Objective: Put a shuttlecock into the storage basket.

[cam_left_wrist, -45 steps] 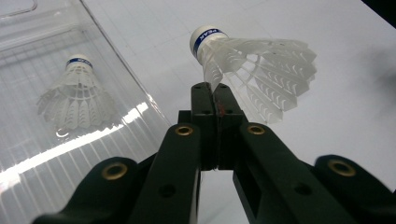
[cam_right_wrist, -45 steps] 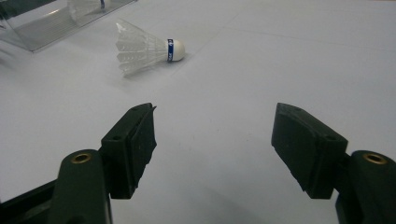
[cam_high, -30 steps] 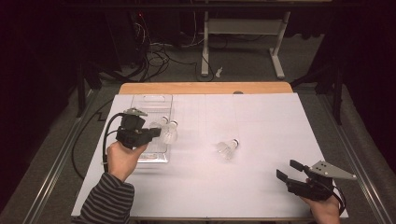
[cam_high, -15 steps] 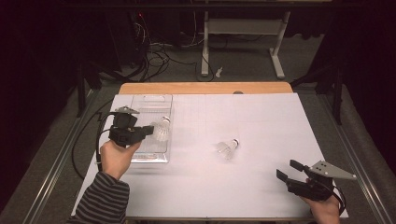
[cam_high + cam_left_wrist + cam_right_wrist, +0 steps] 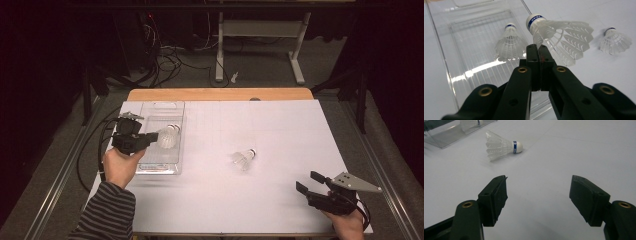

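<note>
Shuttlecock hangs in the clenched left tongs, gripped by its skirt, cork end pointing away, directly above the clear tray; the tray lies below. Right tongs rest released, well apart.

Room's dark w/ light falling mostly on the white-covered rectangular table, its bare wooden far edge showing as a tan strip. Grey carpeted floor beyond it. Tangle of black cables lies on the floor at back left, near a dark stand. White metal desk frame w/ two feet stands behind, centre-right. Grey metal rails run along both table sides. Far wall is in black shadow, no detail.
</note>
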### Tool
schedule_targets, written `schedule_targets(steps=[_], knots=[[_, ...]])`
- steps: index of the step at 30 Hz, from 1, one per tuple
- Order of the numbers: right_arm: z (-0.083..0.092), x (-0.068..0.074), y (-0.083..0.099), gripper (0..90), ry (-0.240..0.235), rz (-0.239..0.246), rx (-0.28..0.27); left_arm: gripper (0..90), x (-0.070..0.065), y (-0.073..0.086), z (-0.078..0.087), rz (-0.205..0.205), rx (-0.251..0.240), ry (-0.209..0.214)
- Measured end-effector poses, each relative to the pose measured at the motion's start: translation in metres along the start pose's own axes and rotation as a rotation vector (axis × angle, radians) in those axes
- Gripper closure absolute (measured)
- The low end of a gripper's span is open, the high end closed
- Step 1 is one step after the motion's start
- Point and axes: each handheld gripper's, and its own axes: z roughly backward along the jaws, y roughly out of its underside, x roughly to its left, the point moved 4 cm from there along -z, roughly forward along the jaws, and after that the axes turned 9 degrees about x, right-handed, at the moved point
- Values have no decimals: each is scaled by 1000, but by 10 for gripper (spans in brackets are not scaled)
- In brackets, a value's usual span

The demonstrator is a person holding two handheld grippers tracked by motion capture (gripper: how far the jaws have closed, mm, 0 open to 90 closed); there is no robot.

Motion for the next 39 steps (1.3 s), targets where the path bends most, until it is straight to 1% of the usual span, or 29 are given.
schedule_targets(steps=[6, 19, 23, 27, 32, 39], knots=[[0, 0, 0, 308, 0, 0, 0, 896, 7, -1, -3, 14, 9, -19], [0, 0, 0, 308, 0, 3, 0, 896, 23, -3, -9, 64, 14, -47], [0, 0, 0, 308, -1, 3, 0, 895, 26, -4, -13, 71, 23, -60], [0, 0, 0, 308, -1, 0, 1, 895, 29, -6, -16, 81, 20, -64], [0, 1, 0, 309, -1, 2, 1, 894, 35, -9, -22, 102, 24, -70], [0, 0, 0, 308, -3, 3, 1, 894, 45, -9, -25, 136, 25, -86]])
